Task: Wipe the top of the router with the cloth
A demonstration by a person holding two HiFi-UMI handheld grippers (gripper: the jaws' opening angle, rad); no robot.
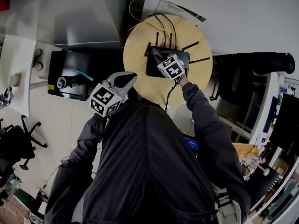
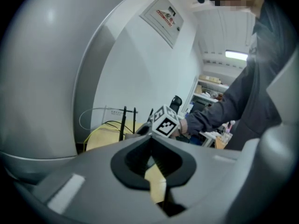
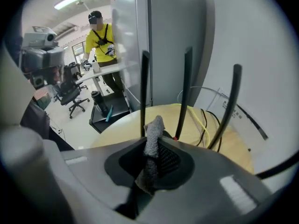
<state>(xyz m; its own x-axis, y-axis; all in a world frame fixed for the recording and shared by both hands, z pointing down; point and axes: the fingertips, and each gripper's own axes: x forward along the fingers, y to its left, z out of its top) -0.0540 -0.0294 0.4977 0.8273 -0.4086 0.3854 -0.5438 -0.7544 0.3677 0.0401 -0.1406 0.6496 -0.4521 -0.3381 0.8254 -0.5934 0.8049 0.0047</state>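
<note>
The black router point(image 1: 156, 68) lies on a round wooden table point(image 1: 140, 45), with its thin antennas point(image 3: 186, 90) standing up. My right gripper point(image 1: 159, 56) is down over the router's top, shut on a grey cloth point(image 3: 152, 146) that sticks up between its jaws. In the right gripper view the antennas rise just beyond the right gripper point(image 3: 152, 150). My left gripper point(image 1: 132, 76) hangs off the table's near-left edge, close to the person's chest, shut and holding nothing. The left gripper view looks past the left gripper point(image 2: 152, 155) to the right gripper's marker cube point(image 2: 166, 120) and the table point(image 2: 100, 136).
Yellow and black cables point(image 1: 161, 20) trail off the table's far side toward a white wall. A low black cart point(image 1: 70, 73) stands left of the table, with an office chair point(image 1: 18, 139) further left. A dark chair point(image 1: 252, 62) is at the right. A person in yellow point(image 3: 100, 41) stands far off.
</note>
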